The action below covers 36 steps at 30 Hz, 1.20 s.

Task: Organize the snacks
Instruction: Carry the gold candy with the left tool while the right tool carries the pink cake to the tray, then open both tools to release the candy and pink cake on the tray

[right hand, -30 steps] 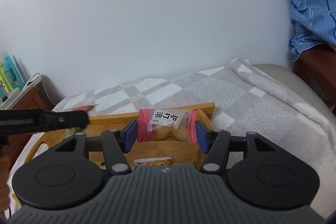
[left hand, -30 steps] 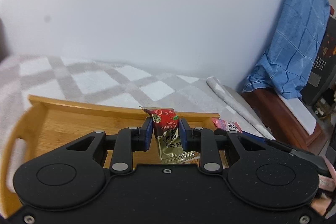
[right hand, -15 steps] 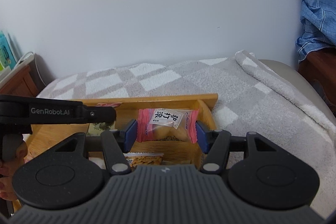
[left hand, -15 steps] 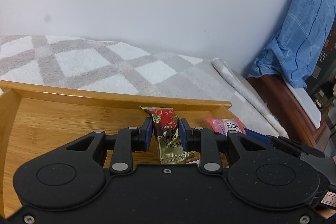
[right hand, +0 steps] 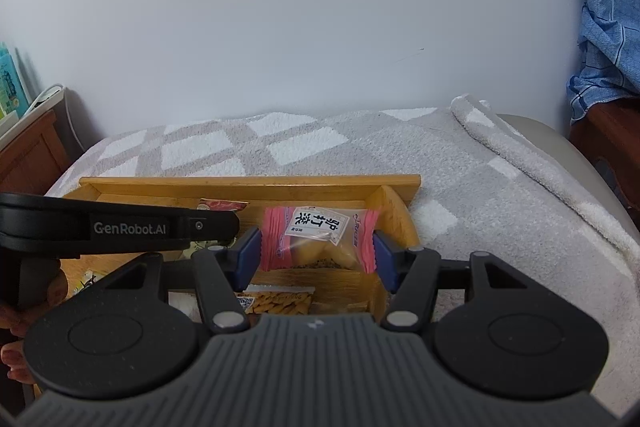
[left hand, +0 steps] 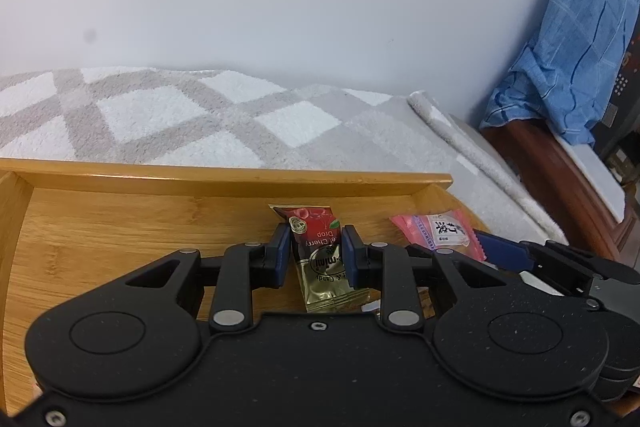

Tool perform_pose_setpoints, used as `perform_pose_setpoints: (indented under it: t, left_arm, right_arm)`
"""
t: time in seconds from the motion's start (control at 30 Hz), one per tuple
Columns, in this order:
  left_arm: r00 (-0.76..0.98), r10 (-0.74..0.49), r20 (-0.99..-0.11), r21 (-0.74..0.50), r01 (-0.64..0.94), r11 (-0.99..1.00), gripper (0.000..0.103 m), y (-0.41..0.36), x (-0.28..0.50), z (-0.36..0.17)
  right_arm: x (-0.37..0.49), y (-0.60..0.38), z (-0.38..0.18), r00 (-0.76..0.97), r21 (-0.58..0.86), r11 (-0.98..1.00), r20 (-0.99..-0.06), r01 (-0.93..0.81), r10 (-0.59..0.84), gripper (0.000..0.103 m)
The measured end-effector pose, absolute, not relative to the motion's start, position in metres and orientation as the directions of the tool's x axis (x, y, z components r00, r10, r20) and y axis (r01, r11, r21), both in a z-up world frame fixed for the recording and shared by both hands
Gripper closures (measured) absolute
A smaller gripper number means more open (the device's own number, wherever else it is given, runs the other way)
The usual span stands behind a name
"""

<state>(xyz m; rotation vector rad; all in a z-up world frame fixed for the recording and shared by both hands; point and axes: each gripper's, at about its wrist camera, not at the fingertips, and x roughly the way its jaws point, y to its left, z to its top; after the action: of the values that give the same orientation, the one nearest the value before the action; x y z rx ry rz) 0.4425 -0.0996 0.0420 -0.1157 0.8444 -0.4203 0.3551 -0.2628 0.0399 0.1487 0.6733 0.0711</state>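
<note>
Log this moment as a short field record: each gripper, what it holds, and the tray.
left gripper: jaws shut on the red-and-gold candy packet
right gripper: jaws shut on the pink-wrapped pastry
wooden tray: beneath both grippers, on the grey-and-white blanket
also in tray: orange snack pack

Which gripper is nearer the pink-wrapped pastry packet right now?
Right. The right gripper has the pink-wrapped pastry packet between its pads, over the wooden tray. The left gripper is beside it, clamped on the red-and-gold candy packet.
</note>
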Motion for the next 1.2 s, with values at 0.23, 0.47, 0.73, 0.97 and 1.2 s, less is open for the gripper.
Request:
perform_pose_setpoints:
  t: [0.23,0.47,0.73,0.97,1.2]
  left_arm:
    - [0.583,-0.383,-0.716,-0.237,0.313,0.920,0.077,-0.102,0.442,0.040]
    - [0.596,-0.354,-0.720,-0.205,0.305,0.930,0.077,-0.103,0.440,0.043]
    - [0.650,-0.317,-0.691,-0.129,0.320,0.939,0.065,-0.105,0.425,0.059]
    - [0.673,-0.285,-0.683,-0.101,0.299,0.949,0.054,-0.098,0.408,0.074]
    - [0.725,-0.221,-0.652,-0.056,0.246,0.968,0.030,-0.084,0.378,0.095]
  right_arm:
    - [0.357,-0.258,0.038,0.773,0.131,0.991,-0.626,-0.027,0.104,0.039]
    - [0.358,-0.257,0.038,0.771,0.128,0.991,-0.629,-0.032,0.105,0.035]
    - [0.356,-0.257,0.043,0.781,0.122,0.991,-0.613,-0.052,0.117,0.026]
    - [0.346,-0.251,0.052,0.795,0.104,0.993,-0.596,-0.061,0.111,0.022]
    - [0.324,-0.245,0.068,0.822,0.089,0.993,-0.558,-0.077,0.114,0.014]
